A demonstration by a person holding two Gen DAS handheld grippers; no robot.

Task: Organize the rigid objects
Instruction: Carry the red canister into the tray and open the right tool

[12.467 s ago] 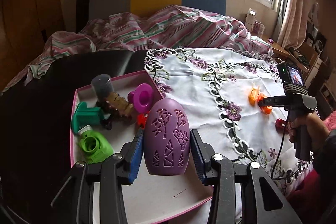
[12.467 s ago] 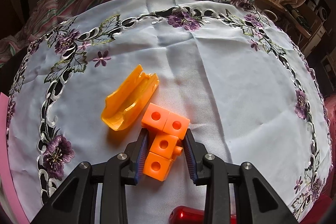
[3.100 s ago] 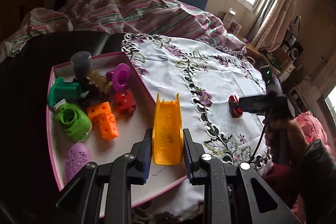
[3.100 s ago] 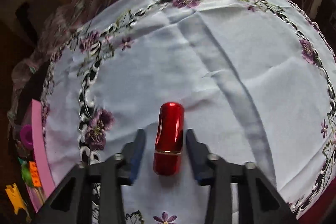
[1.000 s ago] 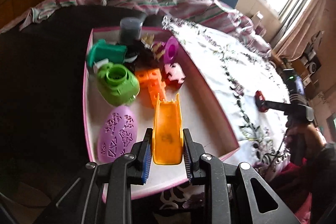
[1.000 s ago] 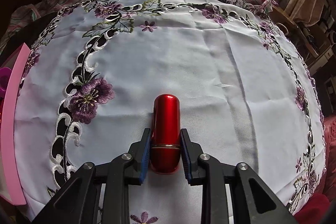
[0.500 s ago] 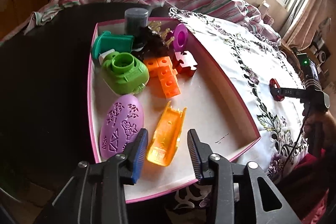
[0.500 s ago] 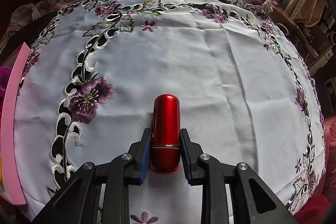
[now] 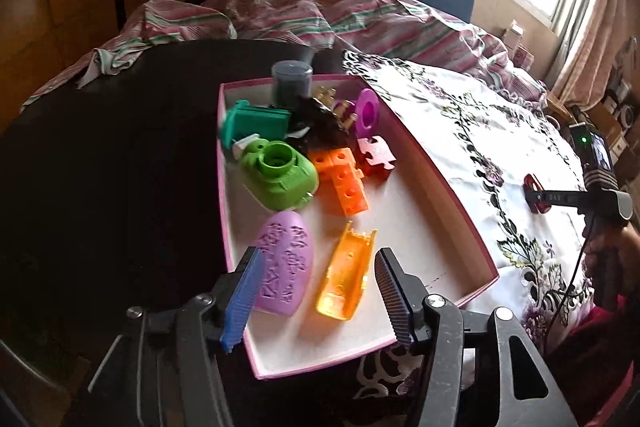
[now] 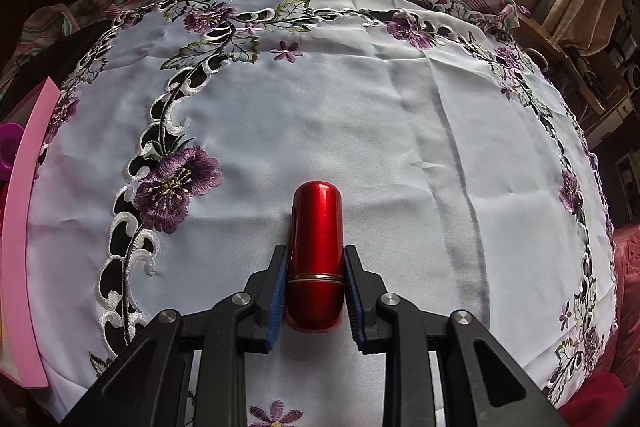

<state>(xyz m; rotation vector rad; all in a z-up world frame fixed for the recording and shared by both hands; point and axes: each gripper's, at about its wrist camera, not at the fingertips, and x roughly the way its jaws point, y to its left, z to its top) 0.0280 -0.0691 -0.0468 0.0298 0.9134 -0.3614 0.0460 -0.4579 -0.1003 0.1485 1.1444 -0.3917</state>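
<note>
Now, left gripper (image 9: 316, 285): released, jaws just opened, orange chute (image 9: 345, 283) lying loose in pink tray (image 9: 440, 183).
Right gripper (image 10: 315, 285): clamping red capsule (image 10: 316, 251) on tablecloth (image 10: 400, 131).

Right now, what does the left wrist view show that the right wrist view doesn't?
Left only: the tray's contents, with the orange chute lying free between the left gripper's just-opened fingers, beside the purple egg.
Right only: blue fingers pressing the red tube's sides.
Shared: the pink tray, the floral tablecloth and that tube.
</note>
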